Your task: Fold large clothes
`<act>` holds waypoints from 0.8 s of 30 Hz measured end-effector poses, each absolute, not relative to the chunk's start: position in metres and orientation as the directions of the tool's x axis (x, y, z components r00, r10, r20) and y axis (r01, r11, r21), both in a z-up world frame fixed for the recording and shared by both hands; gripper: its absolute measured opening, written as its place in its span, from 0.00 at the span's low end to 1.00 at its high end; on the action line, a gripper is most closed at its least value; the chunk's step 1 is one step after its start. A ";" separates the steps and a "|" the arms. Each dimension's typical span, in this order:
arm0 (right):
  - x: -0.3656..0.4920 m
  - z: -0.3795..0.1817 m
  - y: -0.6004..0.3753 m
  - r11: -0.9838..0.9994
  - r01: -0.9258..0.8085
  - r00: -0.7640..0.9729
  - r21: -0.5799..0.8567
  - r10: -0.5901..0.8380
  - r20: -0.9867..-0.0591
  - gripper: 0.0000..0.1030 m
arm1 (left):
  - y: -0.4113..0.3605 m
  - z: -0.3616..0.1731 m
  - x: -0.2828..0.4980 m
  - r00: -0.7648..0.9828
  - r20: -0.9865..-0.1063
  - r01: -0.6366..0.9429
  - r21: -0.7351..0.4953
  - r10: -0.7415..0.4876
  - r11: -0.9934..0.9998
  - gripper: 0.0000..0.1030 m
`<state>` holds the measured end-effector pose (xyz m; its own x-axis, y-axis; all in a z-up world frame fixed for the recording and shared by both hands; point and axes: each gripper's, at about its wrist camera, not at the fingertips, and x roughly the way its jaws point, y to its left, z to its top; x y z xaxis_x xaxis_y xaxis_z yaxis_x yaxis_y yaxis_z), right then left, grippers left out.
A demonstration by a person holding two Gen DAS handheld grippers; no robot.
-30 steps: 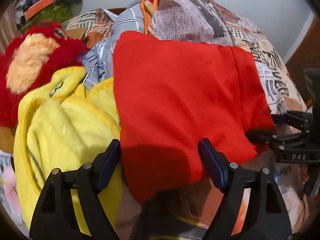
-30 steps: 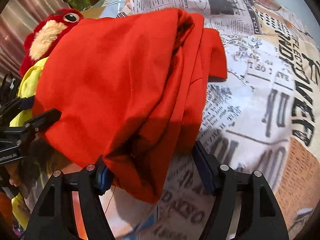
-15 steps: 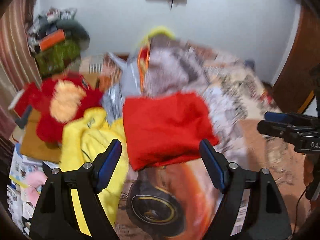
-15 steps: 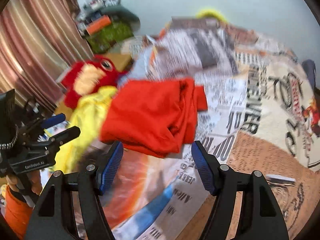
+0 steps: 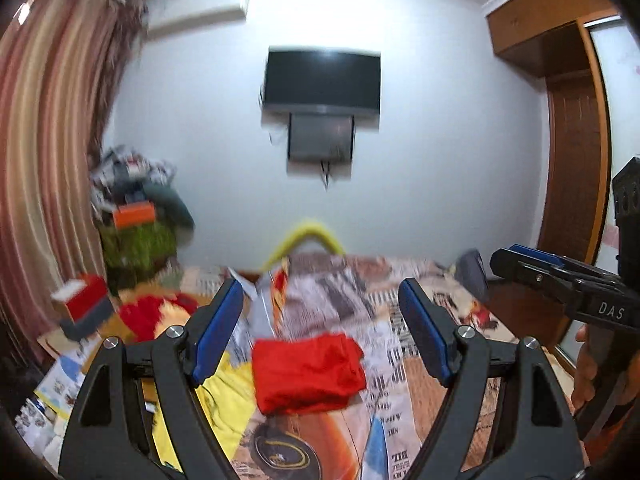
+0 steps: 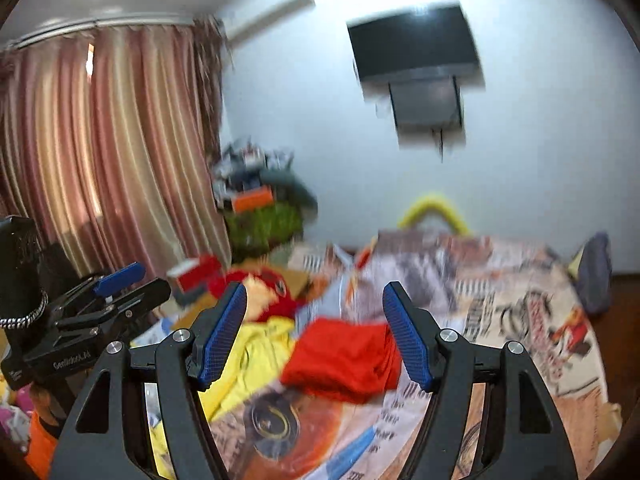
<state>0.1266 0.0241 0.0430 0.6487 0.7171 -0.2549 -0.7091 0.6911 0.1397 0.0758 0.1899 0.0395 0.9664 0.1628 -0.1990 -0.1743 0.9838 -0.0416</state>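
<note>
Red garment [image 5: 308, 372] lies in a folded bundle on the bed [image 5: 448, 304], on the printed newspaper-pattern cover, free of both grippers. Yellow garment [image 5: 224, 396] touches the red garment on its left side, crumpled. Red plush toy [image 6: 272, 292] sits just behind the yellow garment, left-rear of the red garment; frames blurry, probably a bird shape. Left gripper [image 5: 320, 332] is raised above the bed in front of the red garment, jaws spread wide, nothing between them. Right gripper [image 6: 316, 336] also held up in front of the red garment, jaws spread, empty. Wall-mounted TV [image 5: 322, 82] on the far wall behind the red garment. Striped curtain [image 6: 120, 152] far left of it.
</note>
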 end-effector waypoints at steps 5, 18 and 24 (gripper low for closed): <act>0.091 0.048 0.009 0.695 -0.707 0.678 0.129 0.718 -0.158 0.65 | 0.163 0.047 0.032 0.979 -0.092 -0.183 -0.016 0.180 0.983 0.77; 0.062 0.033 -0.005 0.781 -0.615 0.764 0.110 0.625 -0.163 0.91 | 0.141 0.030 0.004 0.956 -0.101 -0.280 -0.027 0.276 0.960 1.00; 0.068 0.029 -0.004 0.815 -0.571 0.793 0.099 0.579 -0.190 0.98 | 0.142 0.020 0.006 0.954 -0.137 -0.276 -0.054 0.266 0.960 1.00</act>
